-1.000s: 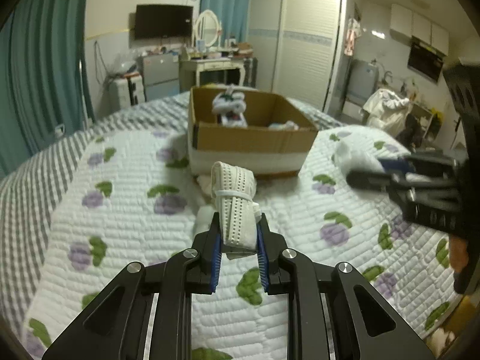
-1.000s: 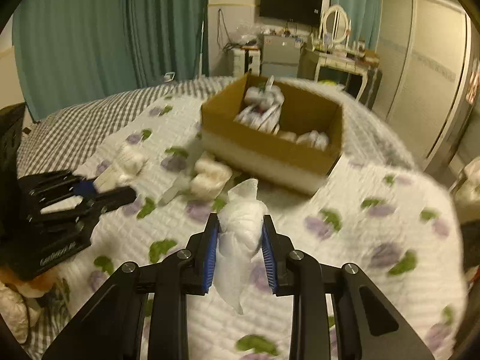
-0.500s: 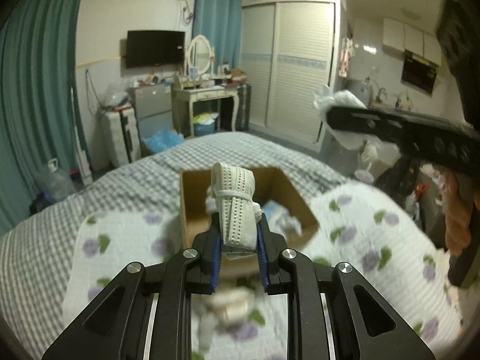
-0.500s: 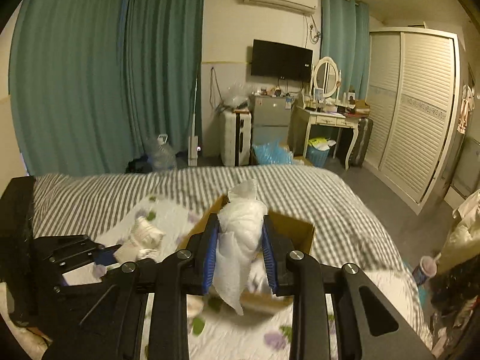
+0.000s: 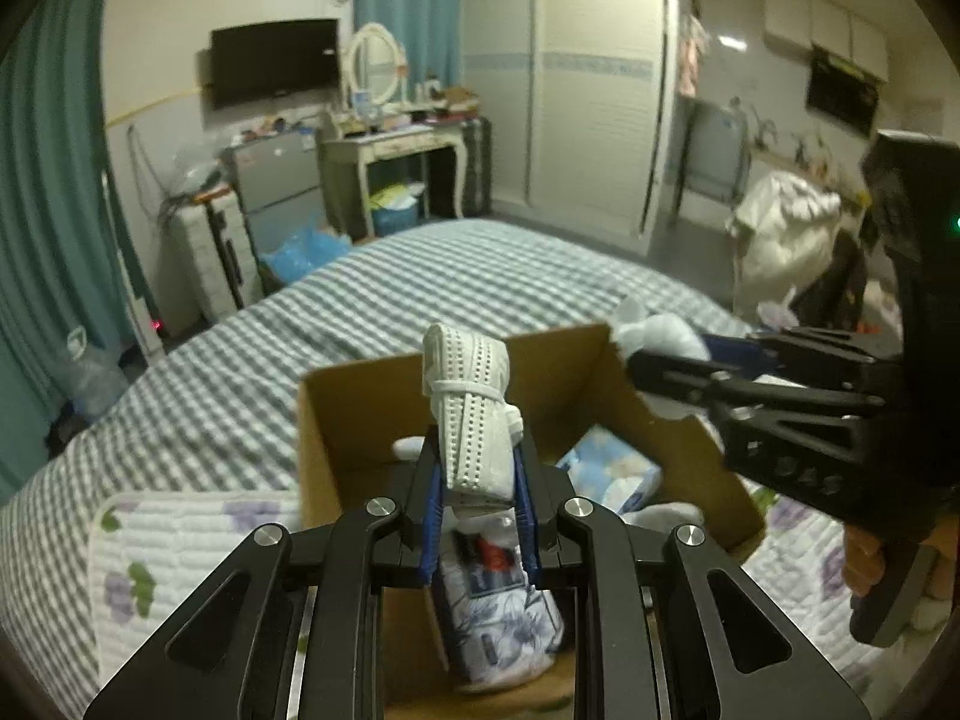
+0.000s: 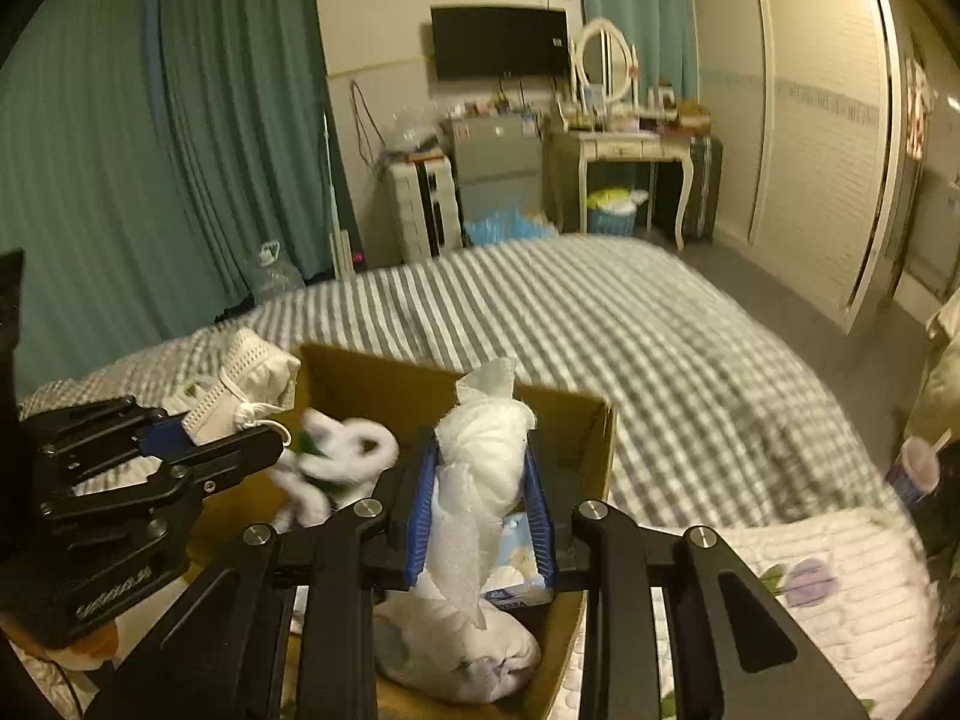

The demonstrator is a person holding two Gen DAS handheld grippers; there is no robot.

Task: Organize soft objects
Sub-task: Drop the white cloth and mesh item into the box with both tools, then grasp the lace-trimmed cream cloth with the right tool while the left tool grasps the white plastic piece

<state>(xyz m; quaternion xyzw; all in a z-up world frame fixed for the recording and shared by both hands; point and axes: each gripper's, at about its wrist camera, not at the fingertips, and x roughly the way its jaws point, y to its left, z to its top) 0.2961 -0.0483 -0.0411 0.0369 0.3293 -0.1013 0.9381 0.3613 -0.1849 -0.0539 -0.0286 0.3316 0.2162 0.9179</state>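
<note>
The left tongs (image 5: pixel 477 516) pinch a rolled white face mask (image 5: pixel 474 414) upright between their blue pads, held above the open cardboard box (image 5: pixel 354 414), where a printed tissue pack (image 5: pixel 498 624) lies just under them at 6 o'clock. The right tongs (image 6: pixel 480 516) pinch a crumpled white tissue wad (image 6: pixel 483 462) over the same box, with a white cloth bundle (image 6: pixel 462 654) below at 6 o'clock. Beyond the box, toward 12 o'clock, the grey checked bed (image 6: pixel 630 330) stretches away.

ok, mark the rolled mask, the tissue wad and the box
rolled mask (image 5: pixel 471 414), left wrist view, middle of roll.
tissue wad (image 6: pixel 483 456), right wrist view, bunched middle.
box (image 5: pixel 360 420), left wrist view, inner far wall.
</note>
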